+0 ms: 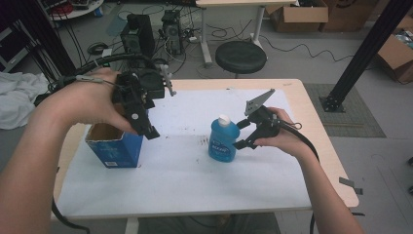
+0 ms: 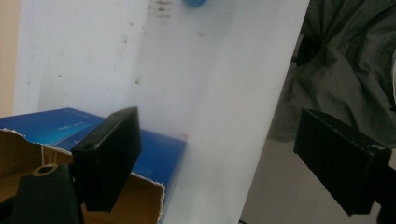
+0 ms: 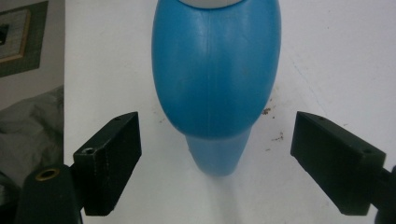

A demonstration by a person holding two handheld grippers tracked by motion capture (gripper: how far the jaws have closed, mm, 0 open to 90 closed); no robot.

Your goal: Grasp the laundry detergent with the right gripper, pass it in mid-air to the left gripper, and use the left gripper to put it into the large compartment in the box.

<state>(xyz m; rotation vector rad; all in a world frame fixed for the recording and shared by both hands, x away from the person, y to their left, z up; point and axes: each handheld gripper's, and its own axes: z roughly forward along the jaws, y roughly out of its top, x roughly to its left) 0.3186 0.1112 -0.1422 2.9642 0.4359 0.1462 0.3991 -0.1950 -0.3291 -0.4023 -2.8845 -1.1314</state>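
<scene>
Here the work looks to be at the approach stage of a pick: the blue bottle (image 1: 224, 140) stands upright with its white cap (image 1: 223, 119) on, near the middle of the white mat (image 1: 195, 180), and nothing grips it yet. The right gripper (image 1: 242, 134) sits just to the right of the bottle, its jaws spread wide and empty; in the right gripper view the bottle (image 3: 215, 74) lies centred between the two black jaws but ahead of them, with clear mat on either side of its body. The left gripper (image 1: 146, 127) hangs well to the left of the bottle, above the open top of the blue carton (image 1: 114, 146), and its jaws are likewise apart and hold nothing; in the left gripper view the carton's torn cardboard rim (image 2: 140, 179) shows just beneath the left-hand jaw. Judging from this layout, the bottle is probably meant to go into the carton, though that is a reading of the scene rather than something shown. The next move would call for the right gripper to push forward until the jaws flank the widest part of the bottle, then close squarely across it. The rounded, smooth plastic may slip or tip if the jaws close too high or off-centre, so a grip low on the body seems safer.
</scene>
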